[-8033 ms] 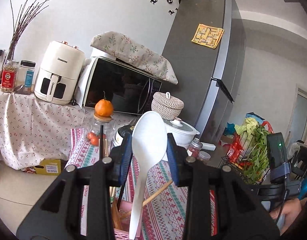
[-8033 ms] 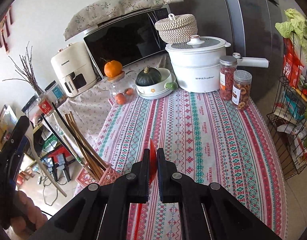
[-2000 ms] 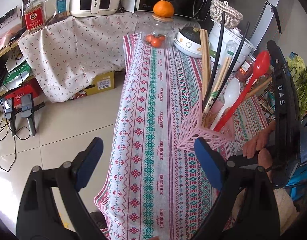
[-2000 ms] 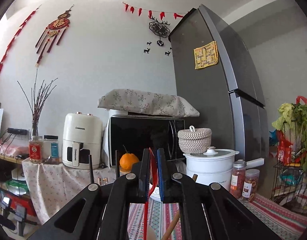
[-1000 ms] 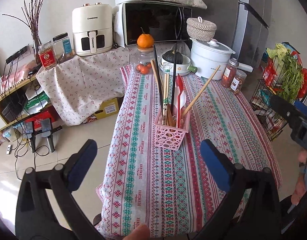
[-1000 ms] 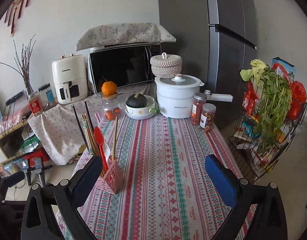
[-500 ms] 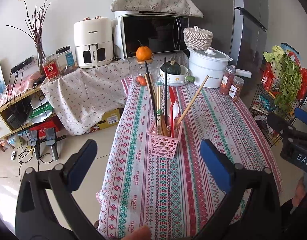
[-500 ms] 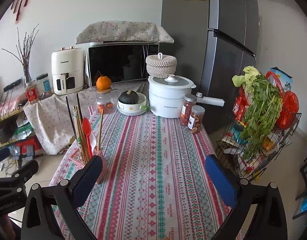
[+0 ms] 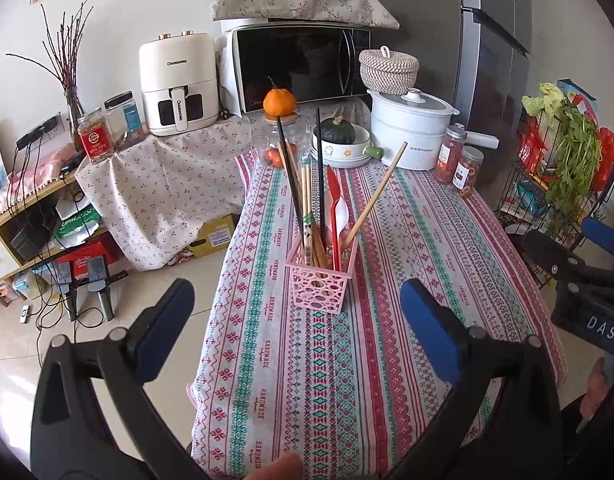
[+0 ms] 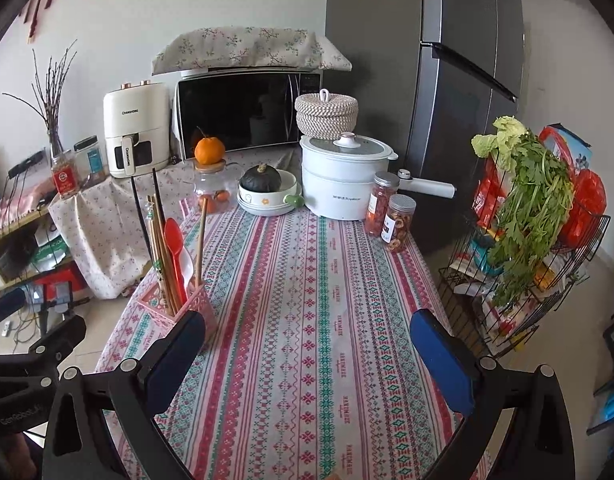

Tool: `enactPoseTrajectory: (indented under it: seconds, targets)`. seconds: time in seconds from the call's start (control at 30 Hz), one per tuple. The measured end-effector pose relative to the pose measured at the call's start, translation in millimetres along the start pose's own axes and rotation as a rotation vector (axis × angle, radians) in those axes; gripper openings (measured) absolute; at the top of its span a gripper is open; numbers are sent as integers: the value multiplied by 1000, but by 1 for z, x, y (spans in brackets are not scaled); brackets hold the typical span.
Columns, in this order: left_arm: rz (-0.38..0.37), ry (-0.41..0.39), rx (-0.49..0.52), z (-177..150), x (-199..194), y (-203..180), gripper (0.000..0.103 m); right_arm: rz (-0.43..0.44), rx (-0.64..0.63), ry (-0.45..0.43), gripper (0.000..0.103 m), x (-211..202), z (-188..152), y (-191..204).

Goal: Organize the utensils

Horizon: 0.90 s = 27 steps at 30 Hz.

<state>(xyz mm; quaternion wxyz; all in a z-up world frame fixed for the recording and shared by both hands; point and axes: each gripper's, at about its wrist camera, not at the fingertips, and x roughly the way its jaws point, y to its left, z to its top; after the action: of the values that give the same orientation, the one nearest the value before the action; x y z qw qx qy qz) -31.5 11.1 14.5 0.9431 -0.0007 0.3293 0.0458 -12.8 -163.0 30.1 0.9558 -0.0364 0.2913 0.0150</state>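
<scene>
A pink lattice basket (image 9: 319, 284) (image 10: 175, 312) stands on the striped tablecloth (image 9: 387, 280) near its left edge. Upright in it are a red spoon (image 9: 333, 200) (image 10: 173, 236), a white spoon (image 9: 340, 216) (image 10: 187, 266), several wooden chopsticks (image 9: 377, 192) (image 10: 201, 232) and black chopsticks (image 9: 319, 160) (image 10: 138, 208). My left gripper (image 9: 297, 320) hangs open and empty in front of the basket, well short of it. My right gripper (image 10: 307, 340) is open and empty over the cloth, with the basket beside its left finger.
At the table's far end stand a white pot (image 10: 343, 176), a bowl holding a squash (image 10: 267, 192), two snack jars (image 10: 391, 212) and a jar topped by an orange (image 10: 209, 168). A wire rack of greens (image 10: 527, 232) is right of the table; a cloth-covered shelf (image 9: 159, 184) is left.
Both spoons went from the grippers into the basket, and both grippers opened. Over the last second both have drawn back from the table, so the basket looks smaller.
</scene>
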Motion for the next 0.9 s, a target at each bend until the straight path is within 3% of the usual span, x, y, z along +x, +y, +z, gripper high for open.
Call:
enactPoseTrajectory:
  seconds: [0.9]
  targets:
    - [-11, -2, 2, 1, 0, -4, 102, 0, -1, 24, 103, 5, -3, 3]
